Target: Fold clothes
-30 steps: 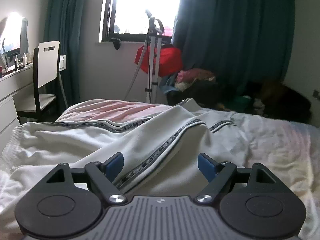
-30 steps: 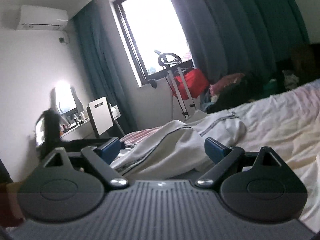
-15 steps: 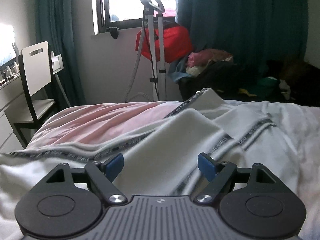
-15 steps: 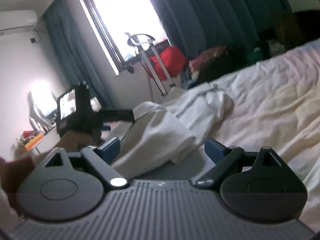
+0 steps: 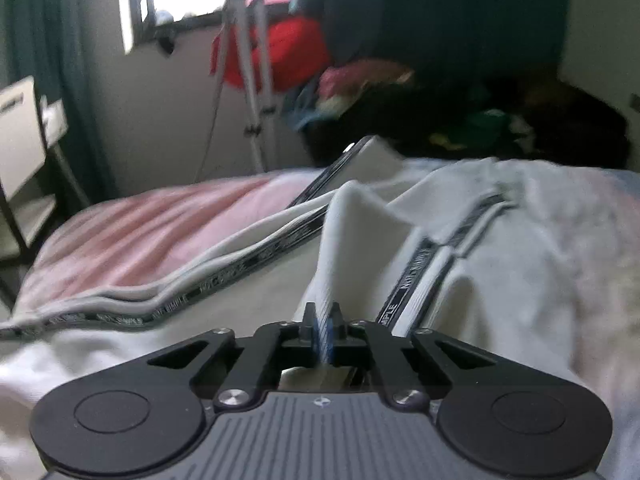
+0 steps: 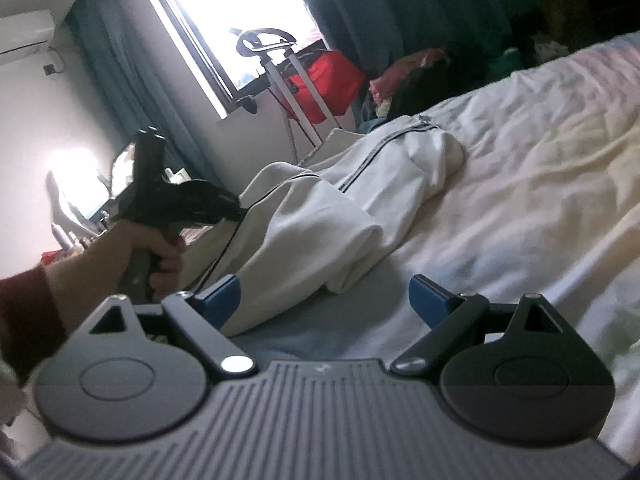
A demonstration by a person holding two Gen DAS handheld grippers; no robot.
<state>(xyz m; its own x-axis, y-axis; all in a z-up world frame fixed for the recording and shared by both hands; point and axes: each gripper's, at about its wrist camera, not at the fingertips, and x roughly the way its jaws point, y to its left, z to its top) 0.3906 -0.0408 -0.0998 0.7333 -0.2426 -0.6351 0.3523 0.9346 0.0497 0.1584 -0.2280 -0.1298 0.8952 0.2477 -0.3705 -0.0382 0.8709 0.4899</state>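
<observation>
White track pants [image 5: 256, 280] with black lettered side stripes lie crumpled on the bed. My left gripper [image 5: 323, 326] is shut on a fold of the pants, which rises as a ridge from the jaws. In the right wrist view the pants [image 6: 340, 216] lie ahead, and the left gripper [image 6: 236, 210] pinches their left edge, held by a hand. My right gripper [image 6: 324, 300] is open and empty, low over the sheet just before the pants' near end.
The bed has a pink striped sheet [image 5: 140, 236] at left and a pale rumpled sheet [image 6: 520, 184] at right. Beyond the bed stand a metal stand with a red bag [image 5: 280, 52], a clothes pile [image 5: 360, 80], dark curtains and a white chair [image 5: 20, 140].
My left gripper has closed on a fold of the pants; it was open before. My right gripper has moved closer to the pants and stays open.
</observation>
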